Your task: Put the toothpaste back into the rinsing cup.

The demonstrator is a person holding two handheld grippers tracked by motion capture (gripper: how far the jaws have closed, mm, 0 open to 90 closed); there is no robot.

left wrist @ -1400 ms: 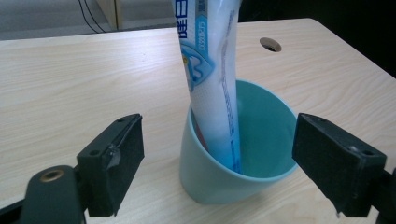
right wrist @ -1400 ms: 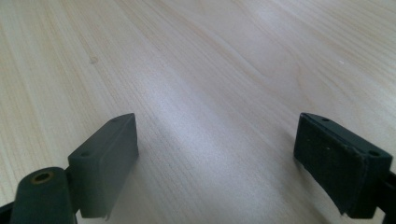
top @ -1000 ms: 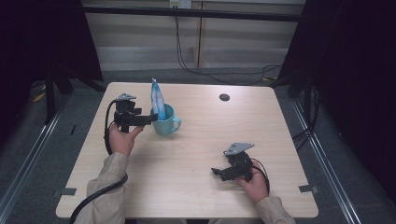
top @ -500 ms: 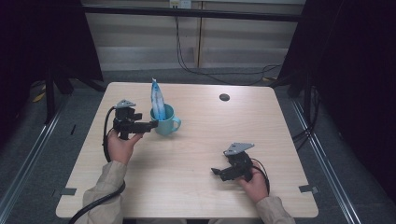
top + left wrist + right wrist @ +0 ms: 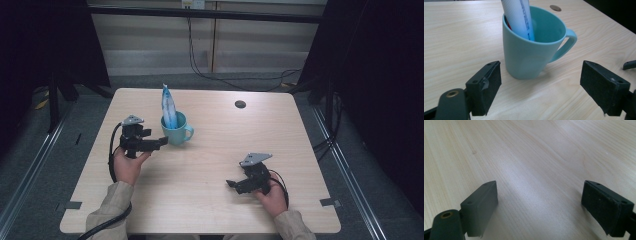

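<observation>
Left gripper view shows a teal mug [image 5: 531,50], upright, handle to the right, with a white-and-blue tube [image 5: 520,17] leaning inside. The mug stands just ahead of the left gripper [image 5: 540,90], whose jaws stand wide, touching nothing. Since the earlier frame this gripper has drawn back from the mug. Well apart from the mug, the right gripper [image 5: 231,184] rests wide open.

The surface [image 5: 210,200] is a pale wooden top with rounded corners. On it stands a turquoise mug [image 5: 176,132] at the left of the middle, upright. A small dark round disc [image 5: 240,104] lies near the far edge, well apart from the mug.
</observation>
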